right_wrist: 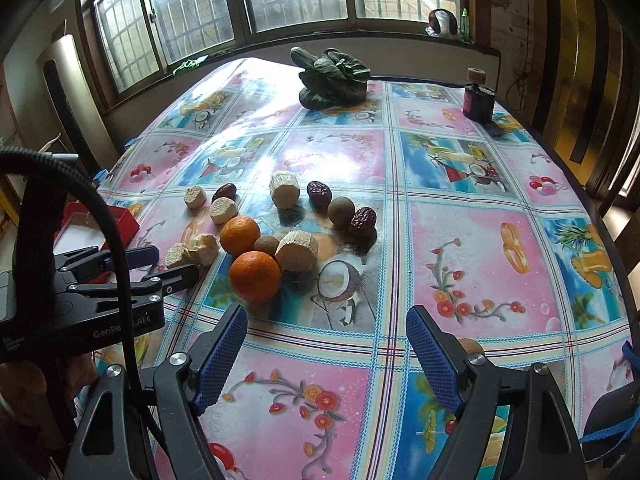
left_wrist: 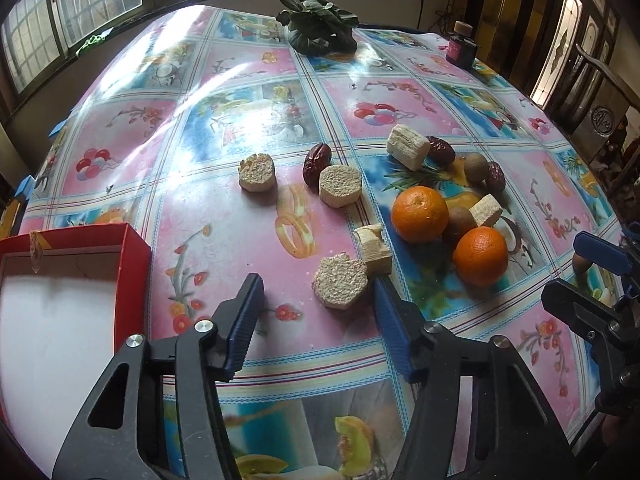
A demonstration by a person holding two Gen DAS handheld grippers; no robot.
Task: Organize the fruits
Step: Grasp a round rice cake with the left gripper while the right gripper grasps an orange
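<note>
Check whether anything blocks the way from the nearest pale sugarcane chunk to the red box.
Nothing visible does. The pale hexagonal sugarcane chunk lies between the left gripper fingers, and only bare flowered tablecloth separates it from the open red cardboard box at the left.

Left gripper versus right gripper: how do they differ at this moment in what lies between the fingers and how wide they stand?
The left gripper brackets a pale sugarcane piece, pads not yet pressing it; the right gripper has only bare tablecloth between its fingers. The left stands narrower, the right wider. The left sits beside the red box; the right sits nearer the oranges. Both have blue pads and point down at the table.
</note>
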